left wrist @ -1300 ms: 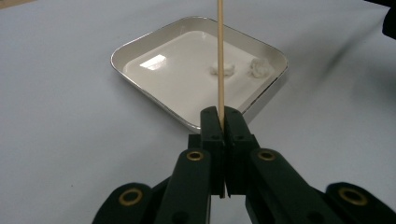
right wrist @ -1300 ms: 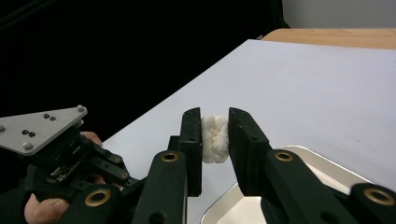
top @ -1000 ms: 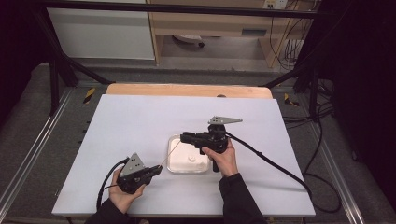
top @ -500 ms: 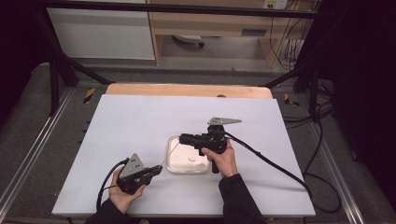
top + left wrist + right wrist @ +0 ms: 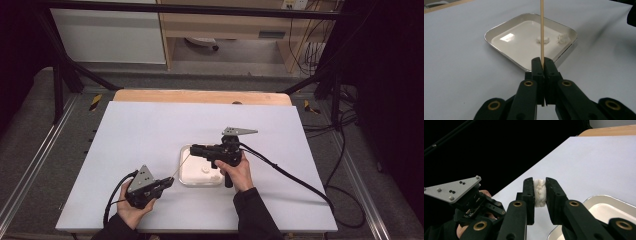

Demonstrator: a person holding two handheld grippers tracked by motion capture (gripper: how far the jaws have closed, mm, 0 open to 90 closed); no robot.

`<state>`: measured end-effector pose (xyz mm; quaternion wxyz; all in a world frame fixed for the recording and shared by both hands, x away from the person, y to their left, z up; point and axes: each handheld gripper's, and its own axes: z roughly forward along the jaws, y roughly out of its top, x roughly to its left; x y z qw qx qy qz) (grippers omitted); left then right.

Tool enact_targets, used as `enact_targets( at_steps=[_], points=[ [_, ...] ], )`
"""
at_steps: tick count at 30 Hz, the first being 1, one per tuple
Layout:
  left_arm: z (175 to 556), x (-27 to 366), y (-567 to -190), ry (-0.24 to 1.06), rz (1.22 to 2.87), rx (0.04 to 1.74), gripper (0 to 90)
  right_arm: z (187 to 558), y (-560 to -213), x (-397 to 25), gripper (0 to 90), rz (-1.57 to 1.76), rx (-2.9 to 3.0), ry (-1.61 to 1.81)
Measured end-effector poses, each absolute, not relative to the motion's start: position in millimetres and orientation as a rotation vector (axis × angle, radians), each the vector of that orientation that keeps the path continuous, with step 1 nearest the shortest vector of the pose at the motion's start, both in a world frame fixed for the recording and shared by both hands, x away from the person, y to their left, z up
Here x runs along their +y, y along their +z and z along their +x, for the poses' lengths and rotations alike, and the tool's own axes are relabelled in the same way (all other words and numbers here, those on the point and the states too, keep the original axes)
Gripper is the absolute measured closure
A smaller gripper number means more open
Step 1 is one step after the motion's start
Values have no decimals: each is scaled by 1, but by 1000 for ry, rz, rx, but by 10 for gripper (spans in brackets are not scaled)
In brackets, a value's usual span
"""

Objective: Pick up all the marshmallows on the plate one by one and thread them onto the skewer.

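A thin wooden skewer (image 5: 541,27) points up over a white square tray (image 5: 506,25), and my left gripper (image 5: 543,61) is shut on its lower end. Two small white lumps (image 5: 542,39) lie in the tray. In the high view the left gripper (image 5: 170,181) sits at the tray's (image 5: 184,167) near left, with the skewer (image 5: 181,166) slanting over the tray. My right gripper (image 5: 539,182) is shut on a white puffy lump (image 5: 539,193). From above, the right gripper (image 5: 192,148) hovers over the tray's far edge, pointing left.
The tray stands near the middle of a white table top (image 5: 150,130) with a wooden strip (image 5: 200,96) along its far edge. Black cables (image 5: 290,175) trail off to the right. In the right gripper view the left gripper's grey plate (image 5: 454,188) shows beyond the jaws.
The right gripper has edged slightly left over the tray. The left gripper and skewer have barely moved.
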<state>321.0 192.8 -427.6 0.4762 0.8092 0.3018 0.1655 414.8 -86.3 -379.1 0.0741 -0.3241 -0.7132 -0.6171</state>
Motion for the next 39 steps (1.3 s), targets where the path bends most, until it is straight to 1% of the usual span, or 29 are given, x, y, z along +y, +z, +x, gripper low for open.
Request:
enact_targets(
  at_steps=[39],
  points=[
    [319, 190, -427, 435, 1984, 727, 888, 407, -385, -81, 799, -956, -2134, -1863]
  ],
)
